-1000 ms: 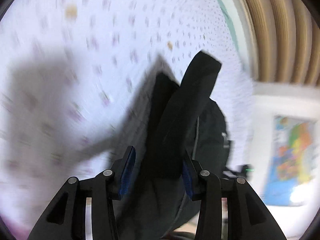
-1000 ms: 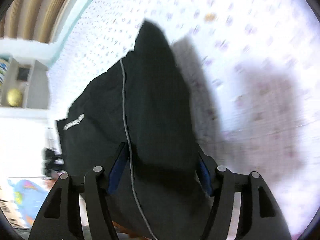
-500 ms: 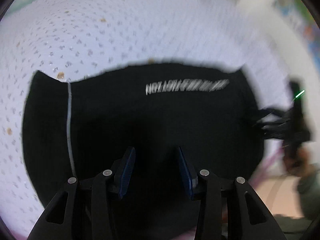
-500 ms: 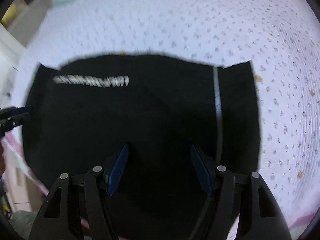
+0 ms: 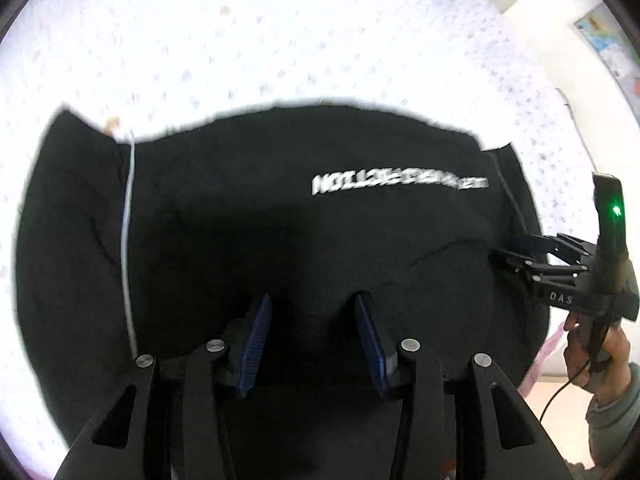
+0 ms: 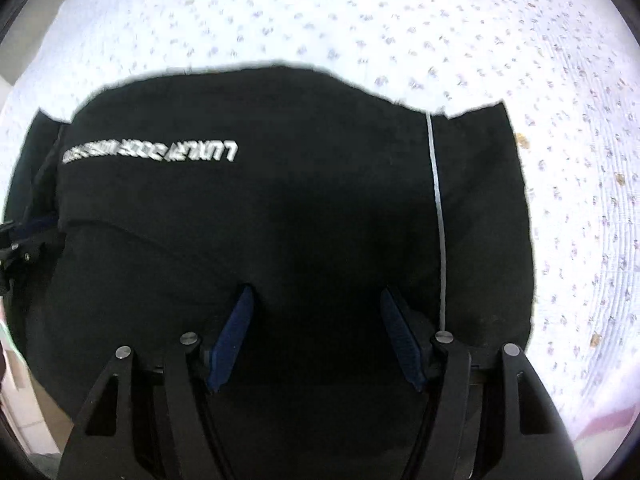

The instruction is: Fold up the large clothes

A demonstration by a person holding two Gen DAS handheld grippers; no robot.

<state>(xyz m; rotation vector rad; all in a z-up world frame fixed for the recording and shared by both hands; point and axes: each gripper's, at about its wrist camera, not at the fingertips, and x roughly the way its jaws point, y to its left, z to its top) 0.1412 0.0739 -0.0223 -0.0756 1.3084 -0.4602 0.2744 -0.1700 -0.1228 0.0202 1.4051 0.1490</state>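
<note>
A black garment point(image 5: 280, 200) with white lettering point(image 5: 400, 184) and a thin white stripe point(image 5: 127, 220) lies spread flat on a white dotted bedspread point(image 5: 280, 40). My left gripper point(image 5: 310, 300) points down over its near edge, and black cloth fills the space between its blue pads. The right wrist view shows the same garment point(image 6: 280, 200), with my right gripper point(image 6: 316, 292) holding its near edge in the same way. From the left wrist view, the right gripper point(image 5: 516, 252) is at the garment's right side, held by a hand point(image 5: 600, 344). The left gripper point(image 6: 16, 248) peeks in at the left edge.
The bedspread point(image 6: 360, 20) stretches far beyond the garment on the far side and to both sides. A pale wall with a coloured poster point(image 5: 604, 36) and a strip of floor point(image 5: 560, 396) lie off the bed's right edge.
A second ago the garment hung bunched between the jaws above the bed. Both grippers have since swung and rolled to point down, and the garment now lies spread flat.
</note>
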